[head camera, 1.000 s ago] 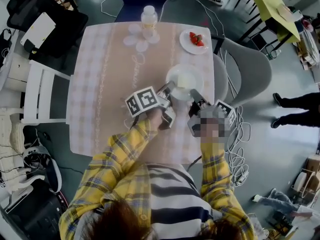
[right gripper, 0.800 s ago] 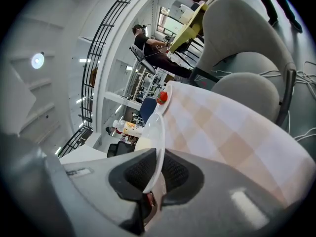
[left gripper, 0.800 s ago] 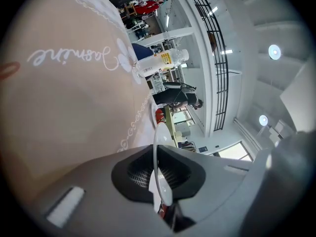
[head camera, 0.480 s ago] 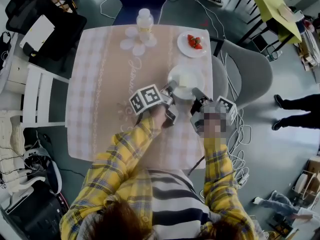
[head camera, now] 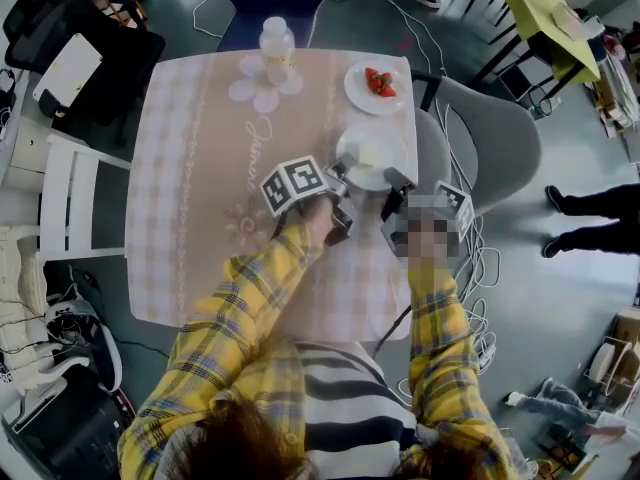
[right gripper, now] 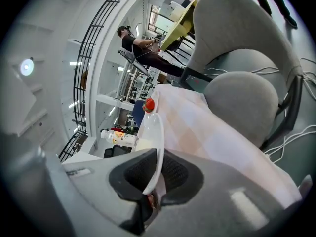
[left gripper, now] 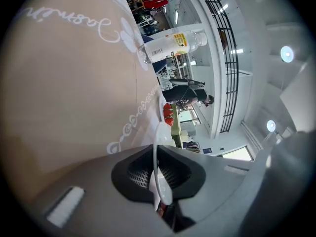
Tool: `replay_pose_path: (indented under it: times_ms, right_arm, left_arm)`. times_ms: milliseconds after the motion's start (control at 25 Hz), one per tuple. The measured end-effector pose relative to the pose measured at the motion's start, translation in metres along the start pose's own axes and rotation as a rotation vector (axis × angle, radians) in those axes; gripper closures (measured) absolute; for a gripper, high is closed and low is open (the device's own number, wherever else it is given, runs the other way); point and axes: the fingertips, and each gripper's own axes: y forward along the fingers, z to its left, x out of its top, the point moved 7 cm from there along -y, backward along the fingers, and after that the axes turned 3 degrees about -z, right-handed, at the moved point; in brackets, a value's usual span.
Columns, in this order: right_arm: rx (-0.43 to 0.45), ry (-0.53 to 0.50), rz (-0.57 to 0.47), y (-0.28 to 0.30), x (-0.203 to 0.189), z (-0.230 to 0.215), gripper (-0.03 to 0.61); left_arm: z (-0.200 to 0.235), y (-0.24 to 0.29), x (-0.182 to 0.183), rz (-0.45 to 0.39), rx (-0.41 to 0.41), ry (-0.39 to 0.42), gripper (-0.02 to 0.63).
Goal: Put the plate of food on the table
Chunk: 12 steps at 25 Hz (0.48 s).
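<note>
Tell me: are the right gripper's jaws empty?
No, the right gripper is clamped on the rim of the white plate.

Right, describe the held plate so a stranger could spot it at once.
Start at the square, pale-checked table, then its right edge. Of two round white plates there, it is the nearer plate, pinched at the rim by the left gripper and the right gripper; the farther plate holds red strawberries.
</note>
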Motion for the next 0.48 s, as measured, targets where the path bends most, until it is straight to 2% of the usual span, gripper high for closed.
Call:
replay_pose_path:
  times_ms: [360, 480]
  right_arm:
    - [-0.006, 0.038, 0.023, 0.0063, 0.0041, -0.0072, 0.557]
    - [-0.002, 0.045, 0.023, 0.007, 0.0063, -0.007, 0.56]
  left_arm:
    - [0.0032, 0.0048, 0.0015, 0.017, 0.04, -0.039, 0.609]
    - [0.0023, 0.0054, 0.0011, 0.036, 0.055, -0.026, 0.604]
